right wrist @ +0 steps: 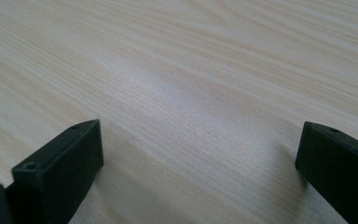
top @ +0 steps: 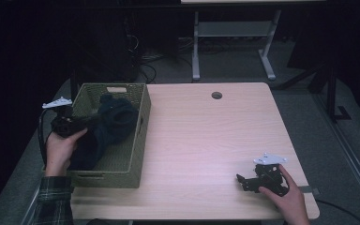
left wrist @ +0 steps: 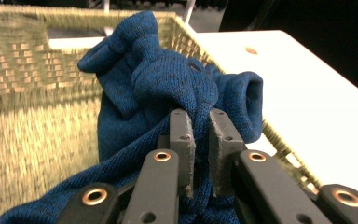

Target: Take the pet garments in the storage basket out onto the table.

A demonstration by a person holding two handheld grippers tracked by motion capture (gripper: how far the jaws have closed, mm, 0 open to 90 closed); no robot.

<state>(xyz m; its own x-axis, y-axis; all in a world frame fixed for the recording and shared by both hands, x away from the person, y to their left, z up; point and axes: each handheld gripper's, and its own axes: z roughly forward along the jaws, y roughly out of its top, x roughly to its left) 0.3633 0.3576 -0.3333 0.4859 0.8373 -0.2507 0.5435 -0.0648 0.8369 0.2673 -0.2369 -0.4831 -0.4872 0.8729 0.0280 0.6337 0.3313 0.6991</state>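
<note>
A dark blue knit garment lies bunched inside a woven olive basket at the table's left side. My left gripper reaches into the basket from the left. In the left gripper view its jaws stand nearly together, with folds of the blue garment pinched between them and the basket wall behind. My right gripper rests low over the table's front right corner. In the right gripper view its jaws are wide apart, with bare wood between them.
The light wooden table has a round cable hole near its far edge. Beyond the table, cables lie on the floor by the grey legs of another desk. The basket sits at the table's left edge.
</note>
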